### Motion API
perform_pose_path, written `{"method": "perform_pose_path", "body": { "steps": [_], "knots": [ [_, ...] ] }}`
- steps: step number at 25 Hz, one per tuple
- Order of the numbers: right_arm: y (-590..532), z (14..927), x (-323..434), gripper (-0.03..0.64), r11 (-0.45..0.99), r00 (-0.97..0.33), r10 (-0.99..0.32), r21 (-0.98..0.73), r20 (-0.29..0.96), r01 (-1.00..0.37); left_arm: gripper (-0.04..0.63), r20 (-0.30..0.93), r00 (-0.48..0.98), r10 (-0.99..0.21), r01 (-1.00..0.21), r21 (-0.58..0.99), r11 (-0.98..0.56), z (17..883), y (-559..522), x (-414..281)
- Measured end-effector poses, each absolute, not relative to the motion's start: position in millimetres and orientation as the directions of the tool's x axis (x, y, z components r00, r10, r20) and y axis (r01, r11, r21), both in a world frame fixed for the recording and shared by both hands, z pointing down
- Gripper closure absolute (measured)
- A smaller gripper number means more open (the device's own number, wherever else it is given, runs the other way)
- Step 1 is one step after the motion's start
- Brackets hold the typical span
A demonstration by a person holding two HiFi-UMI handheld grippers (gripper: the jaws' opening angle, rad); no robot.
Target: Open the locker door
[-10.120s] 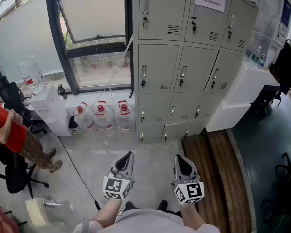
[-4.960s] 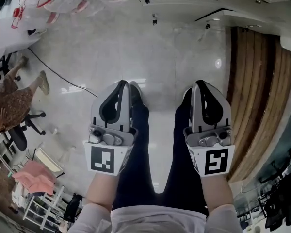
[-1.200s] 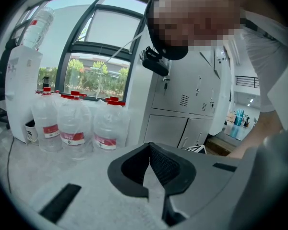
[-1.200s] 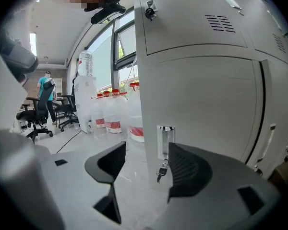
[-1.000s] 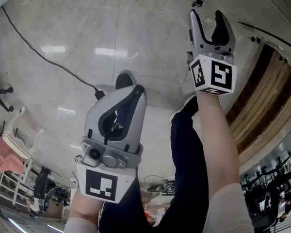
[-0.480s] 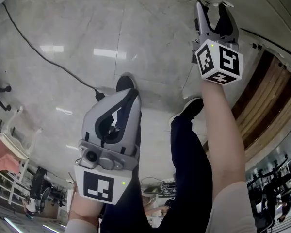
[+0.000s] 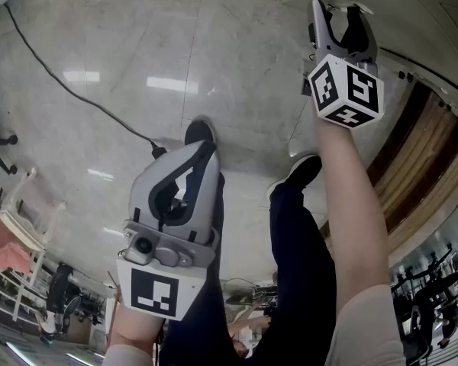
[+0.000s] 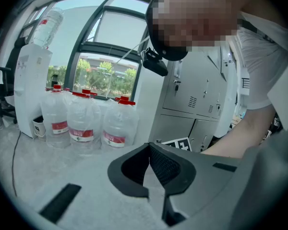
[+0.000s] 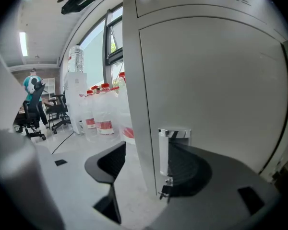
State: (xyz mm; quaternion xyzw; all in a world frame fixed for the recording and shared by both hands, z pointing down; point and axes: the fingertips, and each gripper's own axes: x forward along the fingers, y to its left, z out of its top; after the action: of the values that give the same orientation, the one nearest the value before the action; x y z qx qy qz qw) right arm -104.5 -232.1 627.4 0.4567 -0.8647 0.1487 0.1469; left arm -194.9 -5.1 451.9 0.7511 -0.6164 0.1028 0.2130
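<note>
The grey locker (image 7: 397,6) fills the top right of the head view. Its lower door (image 9: 211,80) is closed, with a chrome vertical handle (image 9: 174,150) and a small key (image 9: 164,191) hanging below it. My right gripper (image 7: 337,10) (image 9: 151,164) is open and reaches up to the door. The handle stands between the jaws, close to the right pad (image 9: 189,169); the left one lies on the door-frame side. My left gripper (image 7: 204,145) (image 8: 149,146) hangs low over the floor, shut on nothing, its tips touching.
Large water bottles (image 8: 81,123) and a water dispenser (image 8: 31,95) stand left of the lockers (image 8: 192,99). A black cable (image 7: 76,90) runs across the tiled floor. A wooden platform (image 7: 420,166) lies at the right. Office chairs (image 9: 36,114) stand farther off.
My right gripper has moved up and forward to the locker, and its open jaws now straddle the door handle. The left gripper has hardly moved.
</note>
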Motion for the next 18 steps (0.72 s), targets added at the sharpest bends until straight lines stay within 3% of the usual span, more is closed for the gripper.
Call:
{"method": "perform_pose_path", "body": {
  "steps": [18],
  "knots": [
    [-187,628,-90,0.367,0.547,-0.540,-0.730,-0.117,0.419,-0.829,0.586,0.399,0.257,-0.880,-0.961,0.204,-0.188,440,-12,-182]
  ]
}}
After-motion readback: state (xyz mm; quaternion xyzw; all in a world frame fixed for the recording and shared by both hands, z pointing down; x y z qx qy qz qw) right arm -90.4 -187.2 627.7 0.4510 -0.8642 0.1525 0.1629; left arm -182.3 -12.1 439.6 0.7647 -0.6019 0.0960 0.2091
